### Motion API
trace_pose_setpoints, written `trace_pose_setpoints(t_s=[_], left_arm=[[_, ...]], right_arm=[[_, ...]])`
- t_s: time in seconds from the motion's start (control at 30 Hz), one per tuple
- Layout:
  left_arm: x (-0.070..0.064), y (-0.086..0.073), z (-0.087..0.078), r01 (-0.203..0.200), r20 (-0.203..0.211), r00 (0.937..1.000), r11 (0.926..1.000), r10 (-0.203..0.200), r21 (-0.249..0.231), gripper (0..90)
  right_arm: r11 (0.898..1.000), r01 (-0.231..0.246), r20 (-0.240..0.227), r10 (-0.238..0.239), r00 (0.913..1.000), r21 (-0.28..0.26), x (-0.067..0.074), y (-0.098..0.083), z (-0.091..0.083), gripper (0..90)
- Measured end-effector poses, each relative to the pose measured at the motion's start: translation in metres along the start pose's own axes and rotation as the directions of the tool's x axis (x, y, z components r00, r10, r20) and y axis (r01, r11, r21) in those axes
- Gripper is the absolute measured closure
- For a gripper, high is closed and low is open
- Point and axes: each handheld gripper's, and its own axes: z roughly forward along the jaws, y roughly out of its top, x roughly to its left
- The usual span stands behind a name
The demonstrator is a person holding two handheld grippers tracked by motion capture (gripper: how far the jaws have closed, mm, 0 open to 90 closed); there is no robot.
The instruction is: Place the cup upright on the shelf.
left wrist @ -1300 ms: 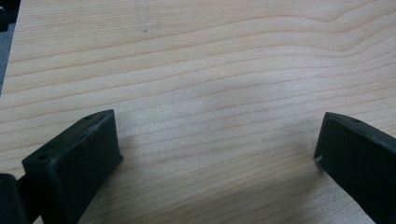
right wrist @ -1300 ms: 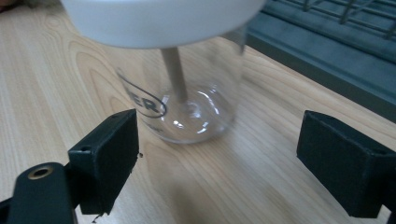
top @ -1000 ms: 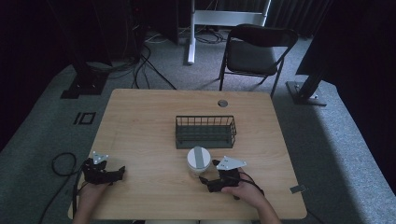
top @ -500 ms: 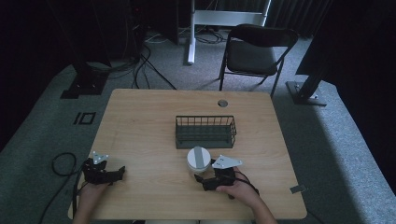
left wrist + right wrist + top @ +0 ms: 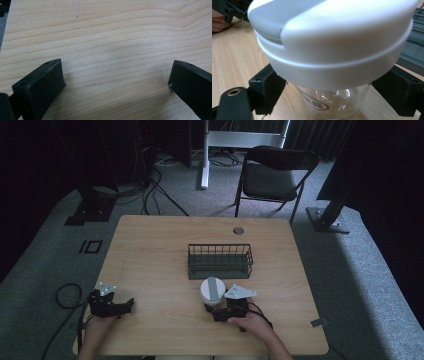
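Note:
A clear shaker cup with a white lid [image 5: 212, 290] stands on the wooden table [image 5: 150, 250] just in front of a dark wire basket [image 5: 220, 261]. My right gripper [image 5: 214, 309] reaches it from the near side. In the right gripper view the cup [image 5: 332, 50] looms close, and my right gripper [image 5: 329, 97] is open, with one black jaw on each side of the clear body under the lid. My left gripper [image 5: 126, 306] rests at the table's near left. It is open [image 5: 116, 82] over bare wood with nothing between its fingers.
The wire basket looks empty and sits mid-table. A round cable hole [image 5: 238, 230] lies near the far edge. Beyond the table stands a folding chair [image 5: 272, 175]. Cables trail on the floor at the left [image 5: 65, 292].
My right gripper has slid left and forward to the cup, so that its jaws now straddle the cup's body. The left gripper and the cup have stayed put.

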Motion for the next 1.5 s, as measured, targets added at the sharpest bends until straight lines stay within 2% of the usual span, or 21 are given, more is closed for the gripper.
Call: trace_pose_setpoints(t_s=[0.6,0.93,1.1,1.5], left_arm=[[0.0,0.0,0.0,0.0,0.0,1.0,1.0,0.0,0.0,0.2],[0.0,0.0,0.0,0.0,0.0,1.0,1.0,0.0,0.0,0.2],[0.0,0.0,0.0,0.0,0.0,1.0,1.0,0.0,0.0,0.2],[0.0,0.0,0.0,0.0,0.001,1.0,1.0,0.0,0.001,0.2]], right_arm=[[0.999,0.02,0.057,-0.018,0.9982,-0.036,0.006,0.002,0.009,12.9],[0.999,0.004,0.065,-0.001,0.9979,-0.051,0.008,0.005,0.009,12.9],[0.998,0.019,0.079,-0.014,0.9968,-0.064,0.01,0.005,0.011,13.0],[0.997,0.049,0.114,-0.043,0.9926,-0.052,0.01,0.006,0.011,17.9]])
